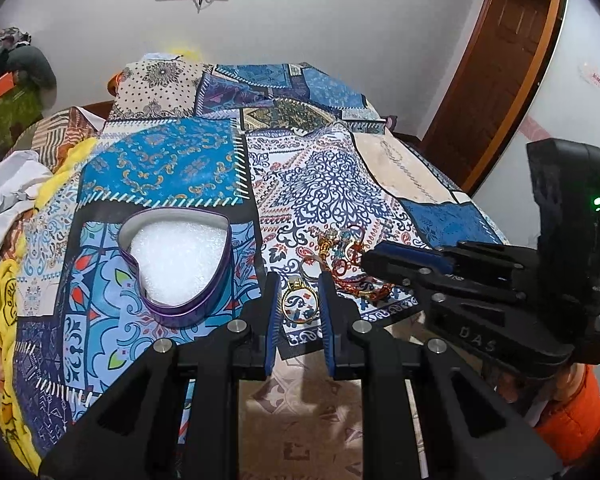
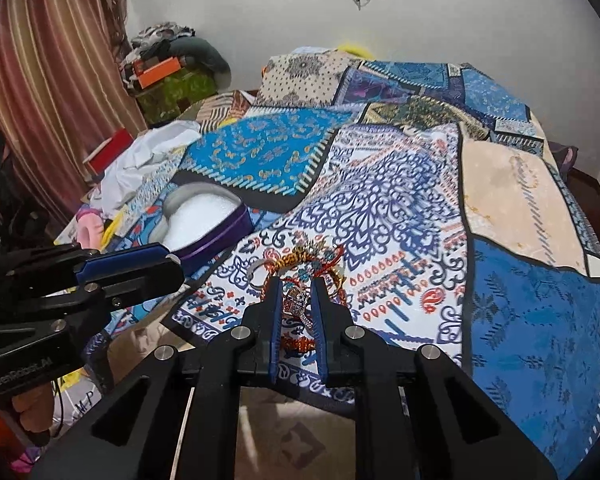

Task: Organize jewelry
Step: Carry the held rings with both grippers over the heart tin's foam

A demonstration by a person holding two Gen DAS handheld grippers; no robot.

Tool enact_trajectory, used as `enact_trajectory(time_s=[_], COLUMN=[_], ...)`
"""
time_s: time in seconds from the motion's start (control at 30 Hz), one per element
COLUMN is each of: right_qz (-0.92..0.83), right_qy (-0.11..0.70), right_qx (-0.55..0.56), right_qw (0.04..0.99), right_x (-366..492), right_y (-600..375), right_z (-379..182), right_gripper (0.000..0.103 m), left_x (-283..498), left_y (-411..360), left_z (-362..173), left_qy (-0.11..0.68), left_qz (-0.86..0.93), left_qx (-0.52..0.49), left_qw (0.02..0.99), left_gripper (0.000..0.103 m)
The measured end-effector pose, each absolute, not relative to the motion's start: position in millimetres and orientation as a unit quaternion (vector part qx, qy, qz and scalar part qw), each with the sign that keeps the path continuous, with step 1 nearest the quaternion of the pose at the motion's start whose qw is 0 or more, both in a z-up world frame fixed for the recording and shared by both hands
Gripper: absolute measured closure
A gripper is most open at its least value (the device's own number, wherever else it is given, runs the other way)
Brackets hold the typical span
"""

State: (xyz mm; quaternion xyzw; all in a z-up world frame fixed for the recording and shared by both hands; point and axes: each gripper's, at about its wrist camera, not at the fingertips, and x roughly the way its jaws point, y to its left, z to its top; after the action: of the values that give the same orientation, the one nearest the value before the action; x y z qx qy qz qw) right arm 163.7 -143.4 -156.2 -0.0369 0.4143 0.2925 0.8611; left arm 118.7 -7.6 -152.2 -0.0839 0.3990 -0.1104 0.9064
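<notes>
1. The heart-shaped tin [image 1: 180,264] is the landmark: purple metal walls, open top, filled with white foam that looks grainy. It rests on a patchwork-print cloth [image 1: 332,184] of blue, cream and red paisley panels.
2. To the tin's right, near the cloth's front edge, lies the jewelry pile [image 1: 340,256]: red and gold braided cords, small metal rings, blue beads.
3. The left gripper [image 1: 300,296], black plastic with ribbed blue pads, holds a gold hoop [image 1: 300,306] between its narrowly parted jaws, just right of the tin.
4. The right gripper [image 2: 297,300], further right over the pile, has its jaws nearly closed on a sparkly silver ring [image 2: 298,306] set with clear stones.
5. Lettering: "DAS" is moulded on the right gripper's body; "GenRobot.AI" is printed in white on the left one's.
</notes>
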Motion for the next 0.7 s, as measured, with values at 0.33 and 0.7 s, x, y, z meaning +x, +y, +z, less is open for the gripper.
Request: enact_trajectory(time_s=[0.33,0.7], right_qz=[0.291,0.309], right_qy=[0.374,0.346], right_qx=[-0.030,-0.039], right_qw=[0.880,0.885], right_x=[157,157], right_y=[-143,-116], right_z=[-121,-99], right_gripper=[0.090,0.090], left_x=[108,100], left_y=[3,32], left_z=[-127,-108], left_qy=[0.367,0.336], left_qz=[-0.095,-0.066], left_qx=[-0.083,-0.086], left_qw=[0.922,0.936], left_gripper=[0.085,0.085])
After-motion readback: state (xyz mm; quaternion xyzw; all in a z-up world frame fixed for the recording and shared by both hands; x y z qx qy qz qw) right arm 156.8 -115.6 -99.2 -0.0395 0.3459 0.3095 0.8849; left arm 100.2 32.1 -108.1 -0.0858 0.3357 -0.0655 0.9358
